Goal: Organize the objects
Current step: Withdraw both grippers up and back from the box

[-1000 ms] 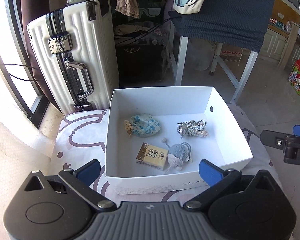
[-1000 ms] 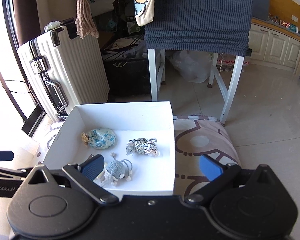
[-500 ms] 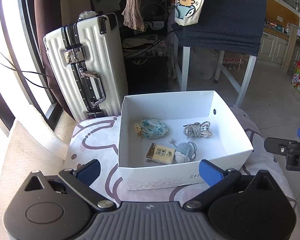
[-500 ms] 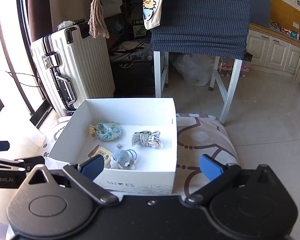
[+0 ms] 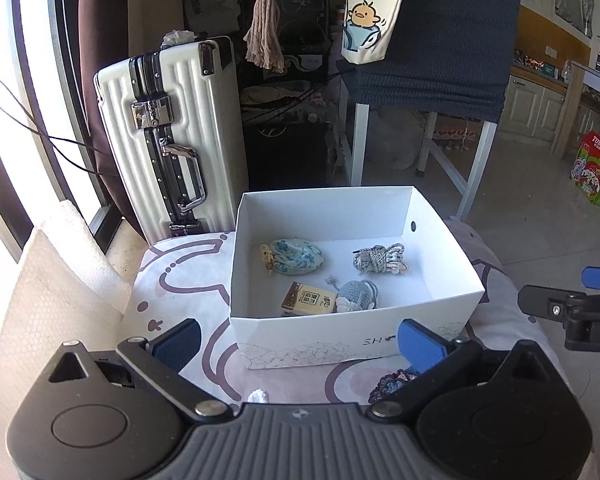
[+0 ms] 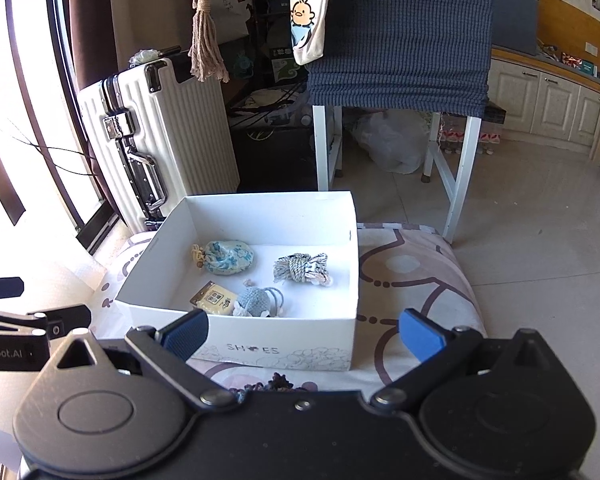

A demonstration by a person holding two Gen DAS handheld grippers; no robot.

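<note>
A white shoebox point(image 5: 340, 338) point(image 6: 284, 348) sits on a patterned cushion point(image 5: 180, 292). Inside lie a blue floral pouch point(image 5: 296, 256) point(image 6: 228, 257), a coiled grey rope point(image 5: 378, 259) point(image 6: 300, 267), a grey knitted mouse point(image 5: 356, 296) point(image 6: 256, 302) and a small tan card pack point(image 5: 310, 300) point(image 6: 214, 299). A dark crocheted item point(image 5: 392, 382) point(image 6: 280, 382) and a small white knitted piece point(image 5: 258, 396) lie on the cushion in front of the box. My left gripper point(image 5: 296, 340) and right gripper point(image 6: 302, 334) are open and empty, held back from the box's near wall.
A white suitcase point(image 5: 172, 136) stands behind the cushion at left. A white-legged table point(image 6: 396, 152) draped in blue cloth stands behind. Bubble wrap point(image 5: 52, 300) lies at left. A coloured carton point(image 5: 596, 172) stands on the tiled floor at right.
Both grippers have pulled back and away from the box, which now looks smaller. The crocheted item and white piece in front of the box have come into view.
</note>
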